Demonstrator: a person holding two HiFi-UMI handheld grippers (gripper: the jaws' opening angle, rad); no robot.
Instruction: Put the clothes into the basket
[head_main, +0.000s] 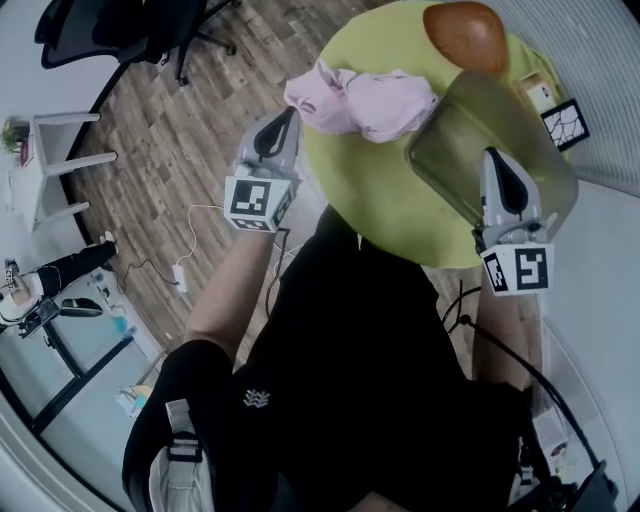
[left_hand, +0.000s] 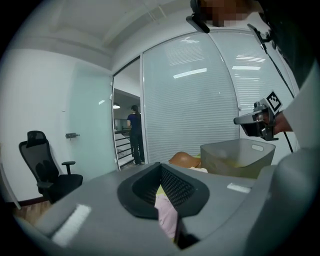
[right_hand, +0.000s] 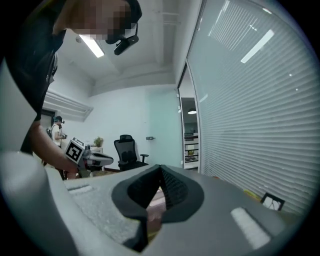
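A round yellow-green tabletop over wood flooring, in an office walled with blinds and glass, where we work with a gripper in each hand. The translucent grey basket sits on the tabletop, and the pink clothes lie heaped just beside the basket, outside it. Our left gripper, fingers pressed together, has its tip at the side of the heap farthest from the basket. Our right gripper, fingers likewise together with nothing between them, shows over the basket's near rim. A brown rounded object rests just beyond the basket
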